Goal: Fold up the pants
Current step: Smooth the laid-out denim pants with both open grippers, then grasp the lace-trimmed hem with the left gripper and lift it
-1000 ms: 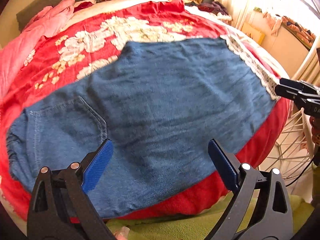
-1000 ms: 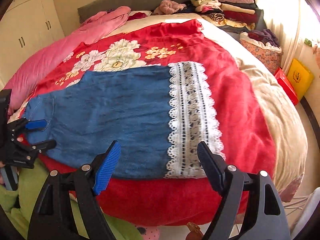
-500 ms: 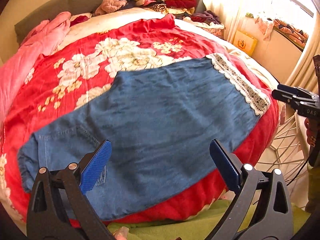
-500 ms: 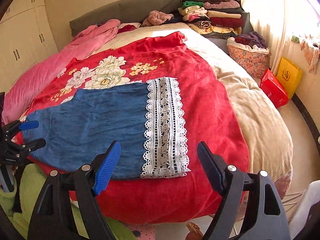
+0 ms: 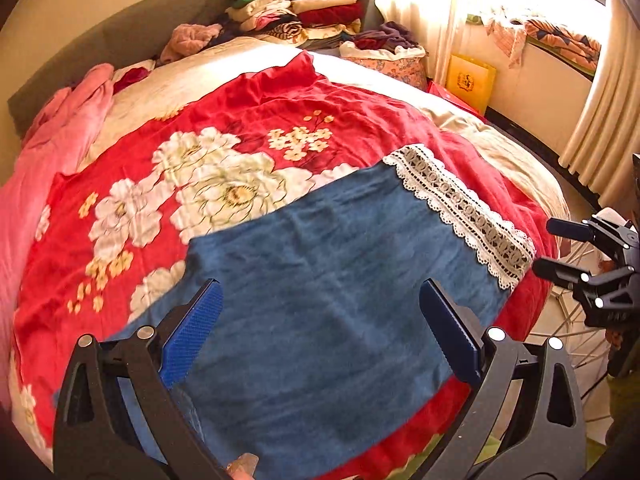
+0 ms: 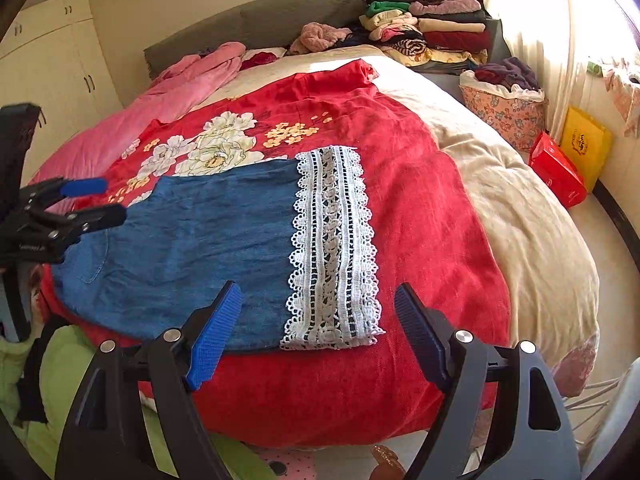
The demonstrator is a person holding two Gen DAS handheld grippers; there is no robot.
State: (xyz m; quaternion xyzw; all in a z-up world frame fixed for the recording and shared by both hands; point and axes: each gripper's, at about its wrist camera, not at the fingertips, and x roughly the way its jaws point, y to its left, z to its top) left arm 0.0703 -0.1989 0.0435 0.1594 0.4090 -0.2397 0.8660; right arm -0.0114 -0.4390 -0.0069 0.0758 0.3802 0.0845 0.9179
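At the bottom of the left wrist view, the left gripper (image 5: 320, 328) is seen with its blue-padded jaws standing wide apart and nothing between them; blue cloth lies beneath. At the bottom of the right wrist view, the right gripper (image 6: 320, 328) is likewise shown spread apart and empty, held above the near edge of the bed. The blue denim pants with a white lace hem band (image 6: 208, 248) are laid flat across the centre of that view, the lace band (image 6: 334, 248) lying at their right end and a stitched pocket at their left end. The pants are spread on a red blanket printed with white flowers (image 6: 408, 184), which covers the middle of the frame. A pink quilt (image 6: 172, 96) is seen at upper left, a beige quilt (image 6: 520, 216) at right. A stack of folded clothes (image 6: 432, 28) is placed at the upper right, beside the grey headboard (image 6: 260, 20).
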